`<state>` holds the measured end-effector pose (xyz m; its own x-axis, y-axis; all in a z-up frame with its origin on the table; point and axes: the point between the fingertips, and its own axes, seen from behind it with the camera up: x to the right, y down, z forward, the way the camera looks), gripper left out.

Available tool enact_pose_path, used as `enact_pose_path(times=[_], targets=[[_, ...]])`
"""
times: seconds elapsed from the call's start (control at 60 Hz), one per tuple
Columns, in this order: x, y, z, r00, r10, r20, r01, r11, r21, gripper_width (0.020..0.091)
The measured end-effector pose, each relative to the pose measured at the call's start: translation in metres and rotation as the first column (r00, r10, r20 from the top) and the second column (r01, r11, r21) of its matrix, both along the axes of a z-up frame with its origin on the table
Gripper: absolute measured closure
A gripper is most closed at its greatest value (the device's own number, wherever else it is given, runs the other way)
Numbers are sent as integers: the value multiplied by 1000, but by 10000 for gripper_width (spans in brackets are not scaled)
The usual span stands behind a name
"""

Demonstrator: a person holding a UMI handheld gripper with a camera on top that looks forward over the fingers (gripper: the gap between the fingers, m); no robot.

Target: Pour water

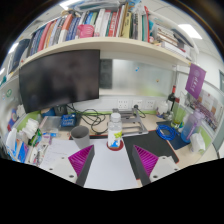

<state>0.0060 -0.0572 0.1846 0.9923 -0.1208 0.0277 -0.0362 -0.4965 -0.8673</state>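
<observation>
A small clear water bottle (115,131) with a white cap and blue label stands on a dark red coaster (115,147) on the white desk (112,170), just ahead of the fingers and centred between them. A grey cup (81,137) stands to the bottle's left, beyond the left finger. My gripper (113,158) is open, its magenta pads (82,158) spread wide apart with only bare desk between them. Nothing is held.
A dark monitor (58,80) stands at the back left under a bookshelf (100,25). Cables, boxes and small items (150,115) crowd the desk's back. A blue object (170,133) lies to the right, papers (30,148) to the left.
</observation>
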Motion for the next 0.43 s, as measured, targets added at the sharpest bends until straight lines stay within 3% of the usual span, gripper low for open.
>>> enact_pose_path(times=[0.217,0.433], targets=[[-28,-59,55,1000,-10,5,9,998,56,327],[-42,-99,72,998,-50,-22,52,996,75,333]])
